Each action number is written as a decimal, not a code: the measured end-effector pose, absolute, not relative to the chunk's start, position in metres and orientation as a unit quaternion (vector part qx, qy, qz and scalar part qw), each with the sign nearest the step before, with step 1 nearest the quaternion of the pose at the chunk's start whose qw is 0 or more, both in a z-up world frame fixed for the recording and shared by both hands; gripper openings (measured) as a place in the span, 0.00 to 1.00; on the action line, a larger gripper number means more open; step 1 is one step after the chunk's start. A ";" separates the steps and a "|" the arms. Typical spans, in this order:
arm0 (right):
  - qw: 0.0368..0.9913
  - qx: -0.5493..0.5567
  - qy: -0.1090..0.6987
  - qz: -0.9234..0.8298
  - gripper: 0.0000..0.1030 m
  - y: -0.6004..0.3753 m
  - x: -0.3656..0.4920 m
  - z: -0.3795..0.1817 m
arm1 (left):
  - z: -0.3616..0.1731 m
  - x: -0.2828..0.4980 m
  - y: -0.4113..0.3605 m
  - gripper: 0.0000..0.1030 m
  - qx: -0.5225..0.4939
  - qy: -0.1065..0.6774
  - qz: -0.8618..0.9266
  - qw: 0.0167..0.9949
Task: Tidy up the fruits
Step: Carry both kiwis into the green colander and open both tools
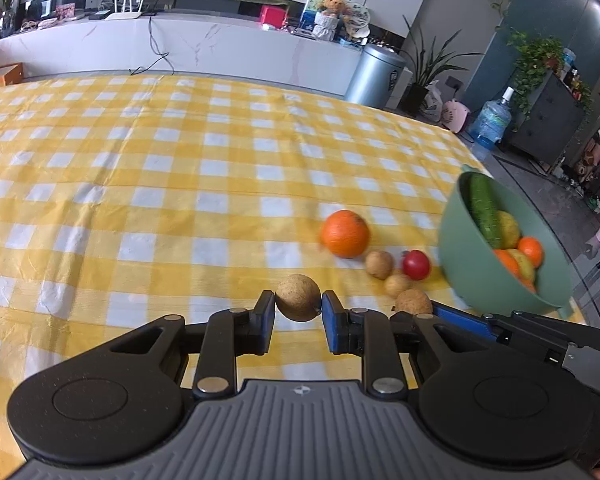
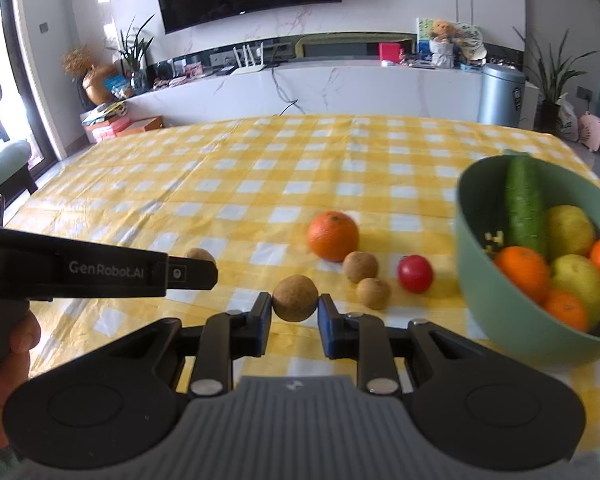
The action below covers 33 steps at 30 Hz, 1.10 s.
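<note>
My left gripper [image 1: 298, 300] is shut on a small brown round fruit [image 1: 298, 296], held just above the yellow checked tablecloth [image 1: 140, 200]. My right gripper [image 2: 294, 304] is shut on another brown fruit [image 2: 295, 297]; that fruit also shows at the right in the left wrist view [image 1: 413, 302]. On the cloth lie an orange [image 2: 333, 235], two more brown fruits [image 2: 360, 266] [image 2: 374, 292] and a red tomato [image 2: 415, 273]. A green bowl [image 2: 500, 320] at the right holds a cucumber [image 2: 524, 204], oranges and yellow fruits.
The left gripper's body [image 2: 100, 270] crosses the left of the right wrist view, with its fruit peeking behind it. The table's right edge runs just past the bowl. A white cabinet and a metal bin [image 2: 500, 92] stand beyond the far edge.
</note>
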State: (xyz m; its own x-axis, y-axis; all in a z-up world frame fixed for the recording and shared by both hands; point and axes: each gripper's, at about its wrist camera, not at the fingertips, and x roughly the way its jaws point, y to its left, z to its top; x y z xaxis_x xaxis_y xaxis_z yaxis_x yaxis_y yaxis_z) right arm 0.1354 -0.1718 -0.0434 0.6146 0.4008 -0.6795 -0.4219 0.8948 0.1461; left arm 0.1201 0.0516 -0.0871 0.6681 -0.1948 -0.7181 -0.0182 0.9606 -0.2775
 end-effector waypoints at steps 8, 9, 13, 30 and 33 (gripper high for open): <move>0.915 0.009 0.349 0.200 0.21 -0.209 0.117 -0.016 | -0.063 0.112 0.023 0.27 -0.122 0.388 -0.070 0.911; 0.918 0.010 0.343 0.197 0.21 -0.214 0.115 -0.011 | -0.061 0.111 0.019 0.27 -0.123 0.386 -0.074 0.911; 0.933 0.004 0.315 0.176 0.21 -0.234 0.109 0.007 | -0.049 0.113 0.002 0.27 -0.129 0.379 -0.097 0.911; 0.954 -0.001 0.288 0.081 0.21 -0.321 0.125 0.039 | -0.023 0.159 -0.095 0.27 -0.074 0.376 -0.175 0.907; 0.952 -0.005 0.296 0.073 0.20 -0.329 0.134 0.037 | -0.025 0.171 -0.109 0.27 -0.065 0.381 -0.186 0.903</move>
State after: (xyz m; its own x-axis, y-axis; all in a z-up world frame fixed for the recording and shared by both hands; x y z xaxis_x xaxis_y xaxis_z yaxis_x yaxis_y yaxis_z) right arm 0.1338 -0.3291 0.0370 0.8143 0.1357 -0.5643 -0.1421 0.9893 0.0329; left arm 0.1706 -0.1087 -0.0253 0.6407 -0.3853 -0.6641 0.2858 0.9225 -0.2594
